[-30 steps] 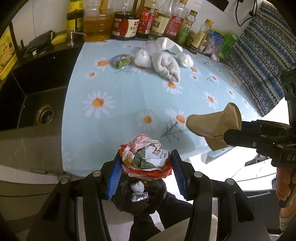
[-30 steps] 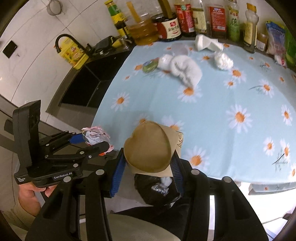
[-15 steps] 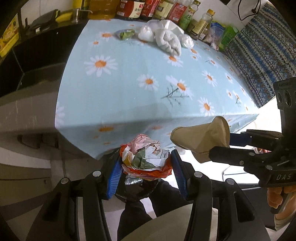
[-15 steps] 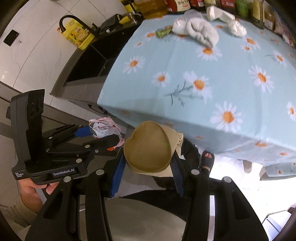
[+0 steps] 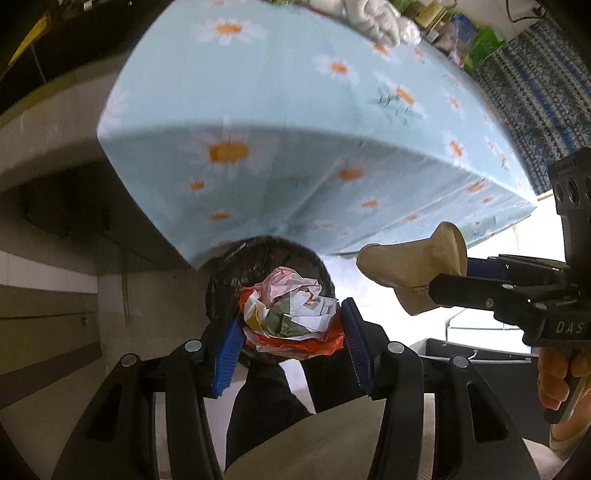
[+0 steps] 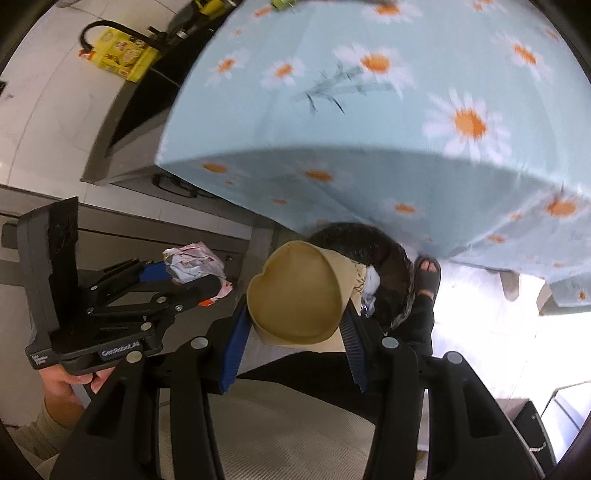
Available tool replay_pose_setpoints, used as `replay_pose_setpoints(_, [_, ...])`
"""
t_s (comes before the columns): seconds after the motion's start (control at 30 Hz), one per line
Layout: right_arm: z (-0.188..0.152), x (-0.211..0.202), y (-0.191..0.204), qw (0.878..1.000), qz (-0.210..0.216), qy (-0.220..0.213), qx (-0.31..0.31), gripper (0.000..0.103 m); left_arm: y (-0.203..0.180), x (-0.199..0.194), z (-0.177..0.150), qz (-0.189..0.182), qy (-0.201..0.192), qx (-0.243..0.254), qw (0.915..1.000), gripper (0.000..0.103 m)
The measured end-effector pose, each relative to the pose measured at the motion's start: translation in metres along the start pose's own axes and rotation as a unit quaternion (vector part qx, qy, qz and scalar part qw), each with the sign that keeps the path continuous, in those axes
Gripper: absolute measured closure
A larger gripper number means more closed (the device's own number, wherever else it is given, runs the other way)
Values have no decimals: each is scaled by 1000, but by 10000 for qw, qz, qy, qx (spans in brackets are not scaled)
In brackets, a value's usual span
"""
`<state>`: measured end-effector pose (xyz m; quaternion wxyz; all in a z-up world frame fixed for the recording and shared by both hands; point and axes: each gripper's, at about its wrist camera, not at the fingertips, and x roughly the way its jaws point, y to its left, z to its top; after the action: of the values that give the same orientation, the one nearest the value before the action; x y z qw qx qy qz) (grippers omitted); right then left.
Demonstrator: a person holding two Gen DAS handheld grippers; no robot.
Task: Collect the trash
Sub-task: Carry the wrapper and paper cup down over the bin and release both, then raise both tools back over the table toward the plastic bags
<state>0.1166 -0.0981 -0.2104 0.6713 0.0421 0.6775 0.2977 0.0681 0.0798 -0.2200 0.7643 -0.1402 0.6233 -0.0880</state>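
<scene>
Left wrist view: the left gripper [image 5: 291, 332] is clamped on a crumpled wad of wrappers [image 5: 291, 314] – pink, white, green and orange – held directly over the mouth of a black-lined trash bin [image 5: 236, 266] that stands on the floor below the edge of the daisy-print tablecloth [image 5: 295, 147]. To the right, the right gripper [image 5: 439, 280] is clamped on a squashed brown paper cup [image 5: 410, 258], beside the bin but not yet over it. White crumpled trash [image 5: 373, 14] lies at the far end of the table, so the task is judged partly done – two pieces lifted, neither dropped, more left to fetch. Against the earlier frames, the tabletop has slid up and away and the bin has come out from behind the wad. Right wrist view: the right gripper [image 6: 291, 332] pinches the paper cup [image 6: 295, 295], its open mouth toward the camera, with the bin [image 6: 391, 258] just beyond it and a sandalled foot [image 6: 428, 273] at the bin's far side; the left gripper [image 6: 184, 277] holds its wad [image 6: 195, 262] to the left. Compared with a second ago, the table edge now fills the upper frame and both grippers point more steeply at the floor.
</scene>
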Motion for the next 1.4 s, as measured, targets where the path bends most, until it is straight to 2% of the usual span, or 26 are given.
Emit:
replay_pose_setpoints(0.2, [-2, 12, -8, 9998, 17, 94, 178, 55, 4, 18, -6, 8, 226, -97, 9997, 53])
replay_pose_setpoints(0.4, [1, 16, -9, 9996, 87, 115, 242, 55, 4, 22, -4, 2, 272, -54, 9996, 53])
replay_pose_setpoints(0.5, [2, 17, -11, 9993, 174, 130, 300, 53, 2, 23, -1, -60, 326, -63, 9994, 49])
replay_pose_setpoints(0.53, [3, 17, -13, 9989, 251, 135, 371, 47, 2, 25, 0, -73, 382, -68, 9992, 43])
replay_pose_setpoints(0.57, [4, 16, -15, 9985, 294, 128, 435, 46, 2, 27, 0, -62, 417, -61, 9991, 42])
replay_pose_setpoints(1.0, [8, 10, -18, 9983, 247, 95, 510, 46, 4, 28, 5, 5, 382, -87, 9992, 42])
replay_pose_setpoints(1.13, [7, 7, -18, 9985, 230, 67, 501, 46, 1, 23, 4, 134, 299, -9, 9995, 42])
replay_pose_setpoints(1.4, [9, -6, -18, 9988, 177, -58, 460, 46, -3, 6, 10, 97, 154, 8, 9998, 42])
